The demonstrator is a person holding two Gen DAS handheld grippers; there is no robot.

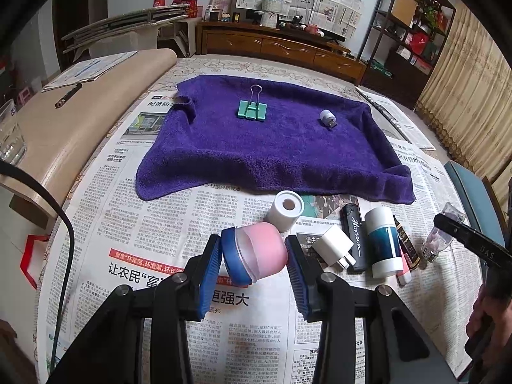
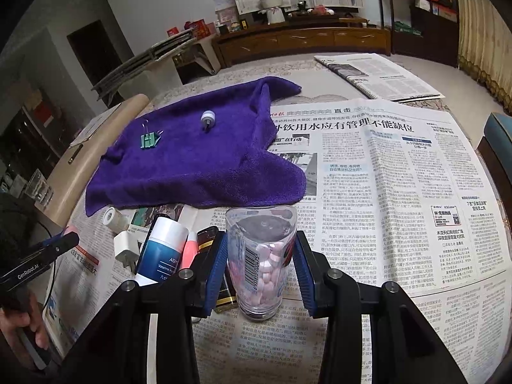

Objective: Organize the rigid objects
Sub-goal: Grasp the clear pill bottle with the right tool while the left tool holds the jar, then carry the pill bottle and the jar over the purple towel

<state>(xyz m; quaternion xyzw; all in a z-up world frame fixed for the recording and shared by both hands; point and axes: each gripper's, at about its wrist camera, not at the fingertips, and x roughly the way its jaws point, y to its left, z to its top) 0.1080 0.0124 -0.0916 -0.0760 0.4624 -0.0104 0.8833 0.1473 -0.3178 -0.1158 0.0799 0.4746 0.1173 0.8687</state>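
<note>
My left gripper (image 1: 254, 243) is shut on a pink jar with a blue lid (image 1: 259, 252), which lies tilted between the blue pads just above the newspaper. My right gripper (image 2: 260, 236) is shut on a clear bottle of pink pills (image 2: 260, 262); in the left wrist view that bottle (image 1: 441, 236) leans at the far right. Between the two lie a white roll (image 1: 285, 209), a white charger plug (image 1: 334, 246), a black lighter (image 1: 353, 236), a white-and-blue stick (image 1: 382, 243) and a pink tube (image 2: 187, 251). On the purple towel (image 1: 272, 147) rest a green binder clip (image 1: 252, 108) and a small white USB plug (image 1: 328, 118).
Newspaper (image 2: 384, 192) covers the table. A beige bench (image 1: 64, 128) with a pen and a drinking glass (image 1: 9, 137) runs along the left. A teal chair edge (image 1: 470, 185) stands at the right. A black cable (image 1: 64, 240) hangs at the left.
</note>
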